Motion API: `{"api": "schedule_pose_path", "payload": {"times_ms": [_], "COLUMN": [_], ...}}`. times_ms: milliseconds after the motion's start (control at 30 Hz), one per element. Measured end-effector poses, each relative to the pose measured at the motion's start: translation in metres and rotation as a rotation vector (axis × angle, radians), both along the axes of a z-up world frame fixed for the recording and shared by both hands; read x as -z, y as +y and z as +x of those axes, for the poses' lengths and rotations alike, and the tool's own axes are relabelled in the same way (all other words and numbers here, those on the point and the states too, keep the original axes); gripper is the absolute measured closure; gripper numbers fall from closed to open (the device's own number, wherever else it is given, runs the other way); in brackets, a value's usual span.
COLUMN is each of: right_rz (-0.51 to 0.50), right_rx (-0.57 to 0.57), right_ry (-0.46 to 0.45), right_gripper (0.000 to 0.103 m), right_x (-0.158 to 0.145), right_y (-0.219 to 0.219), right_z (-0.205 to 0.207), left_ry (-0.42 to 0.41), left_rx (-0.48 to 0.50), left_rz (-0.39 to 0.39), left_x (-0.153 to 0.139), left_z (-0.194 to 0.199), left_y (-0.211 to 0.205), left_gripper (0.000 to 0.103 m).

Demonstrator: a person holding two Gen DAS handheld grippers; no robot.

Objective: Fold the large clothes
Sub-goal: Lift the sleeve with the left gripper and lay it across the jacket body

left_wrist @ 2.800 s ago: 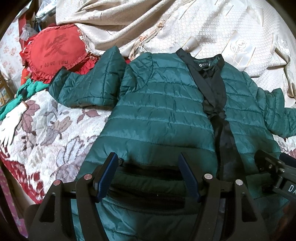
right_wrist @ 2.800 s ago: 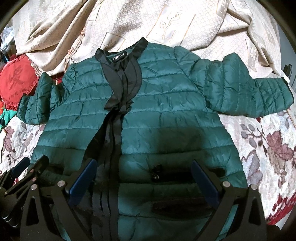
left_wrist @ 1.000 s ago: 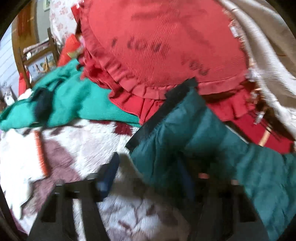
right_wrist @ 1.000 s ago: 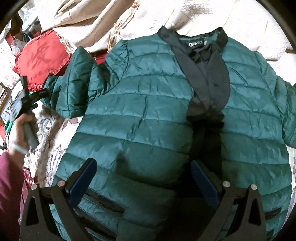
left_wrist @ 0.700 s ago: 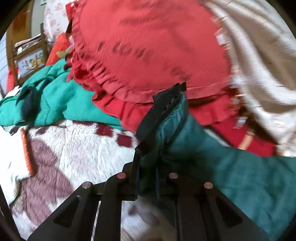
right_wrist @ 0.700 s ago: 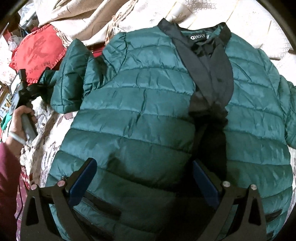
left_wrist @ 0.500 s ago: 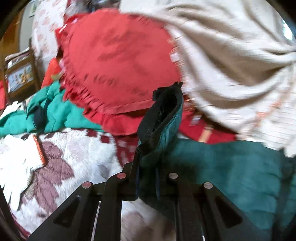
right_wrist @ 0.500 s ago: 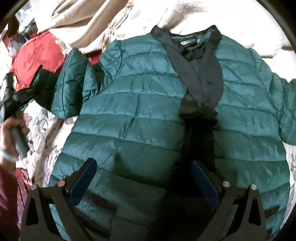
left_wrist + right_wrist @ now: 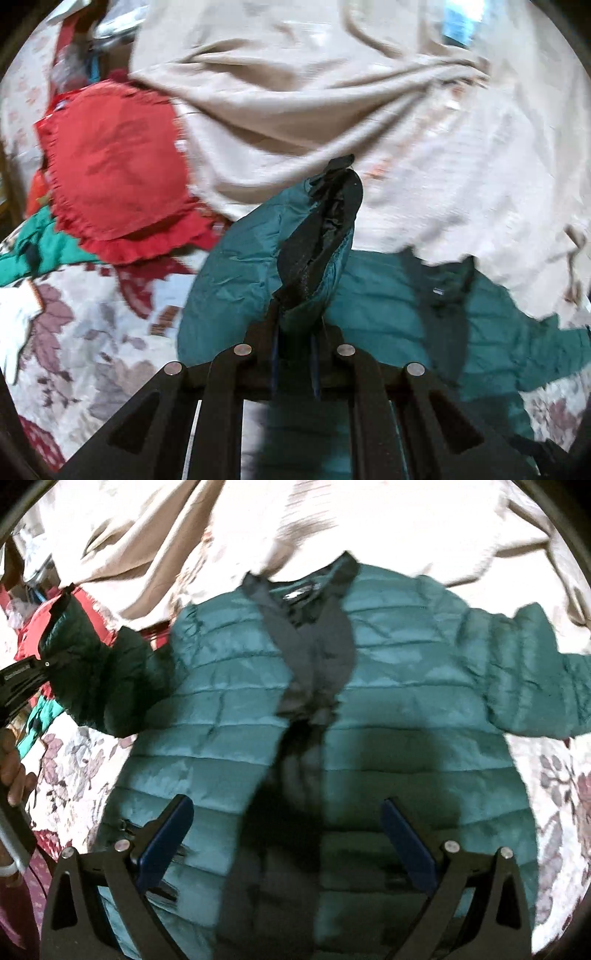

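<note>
Meanwhile, quilted green puffer jacket point(image 9: 388, 716), black placket, lay spread face-up on floral bed cover point(image 9: 70, 760). Left claw point(image 9: 293, 354) pinched shut on black-edged sleeve cuff point(image 9: 321, 236); cuff lifted off bed, up since a second ago. Right claw point(image 9: 288, 834) gaped empty above jacket hem. Ruffled red cushion point(image 9: 110, 173) beside crumpled beige blanket point(image 9: 295, 92).

Black gripper point(image 9: 284, 834), blue pads point(image 9: 166, 840), maroon sleeve point(image 9: 14, 915).
</note>
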State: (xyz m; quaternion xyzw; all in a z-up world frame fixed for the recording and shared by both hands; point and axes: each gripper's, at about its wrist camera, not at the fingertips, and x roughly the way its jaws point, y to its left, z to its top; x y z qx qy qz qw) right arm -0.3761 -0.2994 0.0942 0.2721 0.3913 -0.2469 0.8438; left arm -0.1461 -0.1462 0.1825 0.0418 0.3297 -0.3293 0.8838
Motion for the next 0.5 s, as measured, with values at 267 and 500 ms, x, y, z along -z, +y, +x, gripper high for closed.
{"api": "schedule_pose_path", "payload": {"times_ms": [267,500], "right_rz": [-0.013,0.002], "right_rx": [0.091,0.159], "right_ry": [0.001,0.004], "right_gripper": [0.000,0.000], "right_x": [0.000,0.008], "right_y": [-0.029,-0.055], "right_z": [-0.045,-0.076], "left_ry": [0.027,0.068], "left_rx": [0.158,0.259], "left_rz": [0.013,0.048], "left_x": [0.002,0.022], "left_z": [-0.066,-0.107], "left_y": [-0.072,-0.129], "left_gripper": [0.103,0.103]}}
